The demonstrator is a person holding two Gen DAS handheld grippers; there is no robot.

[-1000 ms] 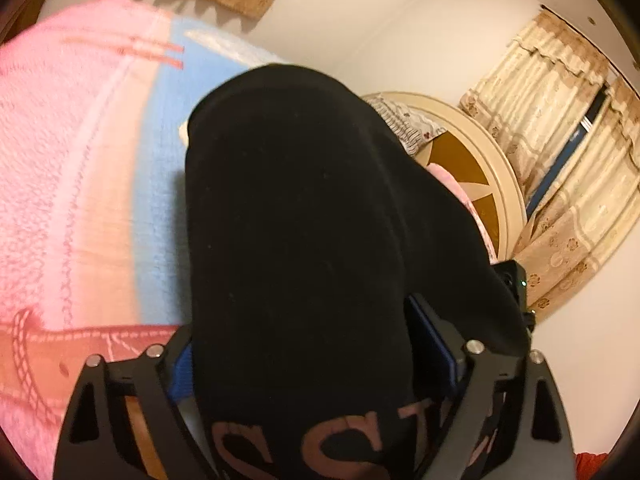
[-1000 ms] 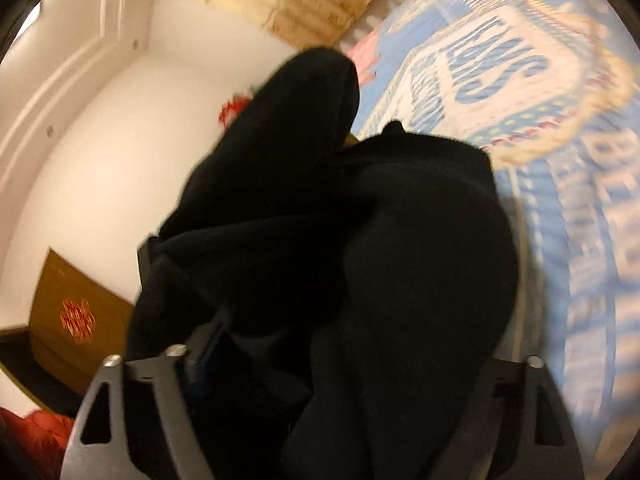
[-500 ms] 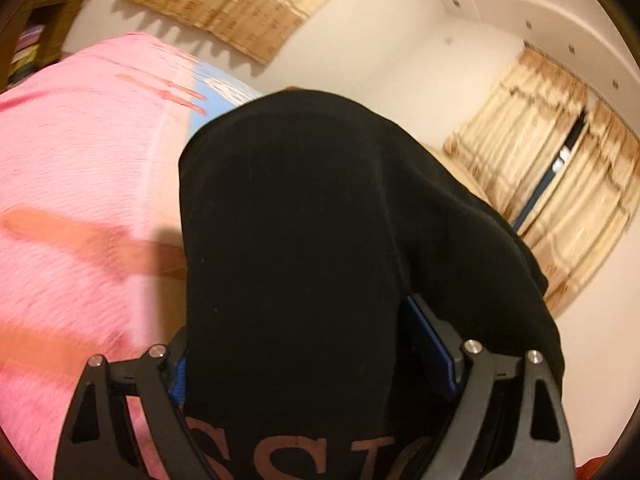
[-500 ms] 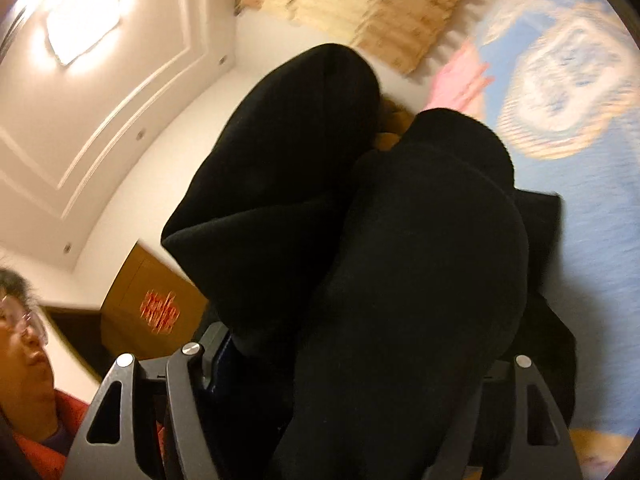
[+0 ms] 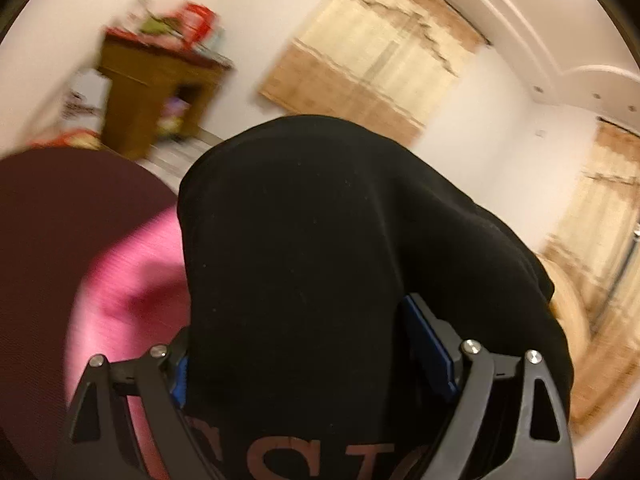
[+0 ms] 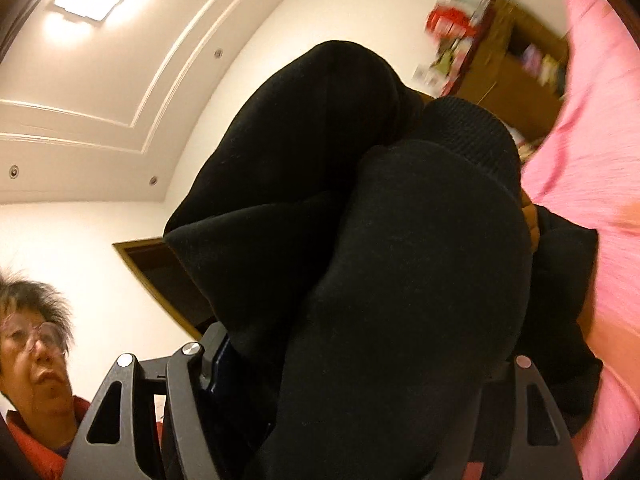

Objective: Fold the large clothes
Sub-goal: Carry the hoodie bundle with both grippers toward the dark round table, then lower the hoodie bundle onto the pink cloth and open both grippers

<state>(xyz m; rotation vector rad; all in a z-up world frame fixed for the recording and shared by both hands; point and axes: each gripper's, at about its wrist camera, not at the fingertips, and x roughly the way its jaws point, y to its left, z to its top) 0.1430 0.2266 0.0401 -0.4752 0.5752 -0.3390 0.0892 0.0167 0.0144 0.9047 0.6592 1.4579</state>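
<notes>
Our left gripper is clamped on a thick bundle of the black garment, and our right gripper is clamped on another bunched part of it, so the cloth hangs lifted between us above the pink bedspread. We judge this the carrying step; next we must lower it and spread it flat.
</notes>
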